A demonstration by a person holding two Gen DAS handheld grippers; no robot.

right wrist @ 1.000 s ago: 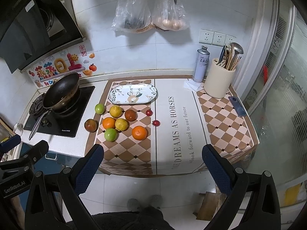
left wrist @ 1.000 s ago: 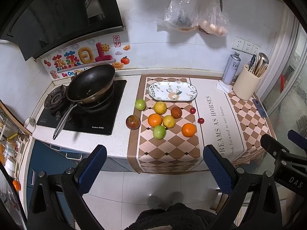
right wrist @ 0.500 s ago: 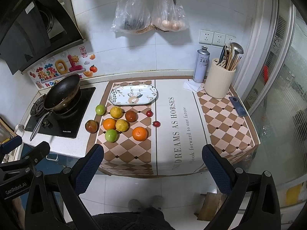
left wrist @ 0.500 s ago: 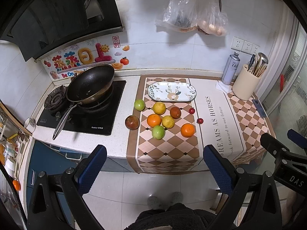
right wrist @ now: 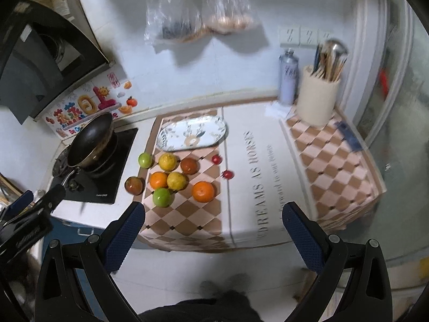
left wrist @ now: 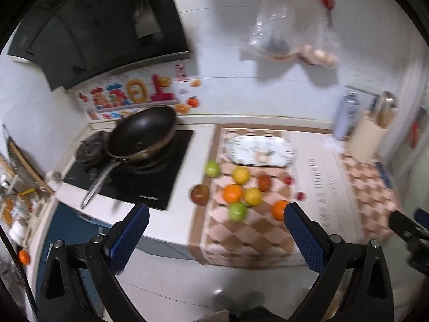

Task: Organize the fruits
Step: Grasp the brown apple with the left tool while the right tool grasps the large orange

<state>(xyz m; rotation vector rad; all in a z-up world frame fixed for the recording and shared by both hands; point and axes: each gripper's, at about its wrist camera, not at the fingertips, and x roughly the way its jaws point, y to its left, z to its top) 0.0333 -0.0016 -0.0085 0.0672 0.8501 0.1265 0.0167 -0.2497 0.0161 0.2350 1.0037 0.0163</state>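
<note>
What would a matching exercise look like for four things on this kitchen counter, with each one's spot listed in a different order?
Things
1. black pan
2. patterned plate
3. cream utensil holder
4. dark red-brown fruit

Places
A. on the white counter just left of the checkered mat's edge
B. back right corner, beside the spray can
C. on the stove at the left
D. on the checkered mat, behind the cluster of fruit

Pairs: 1-C, 2-D, 3-B, 4-A
</note>
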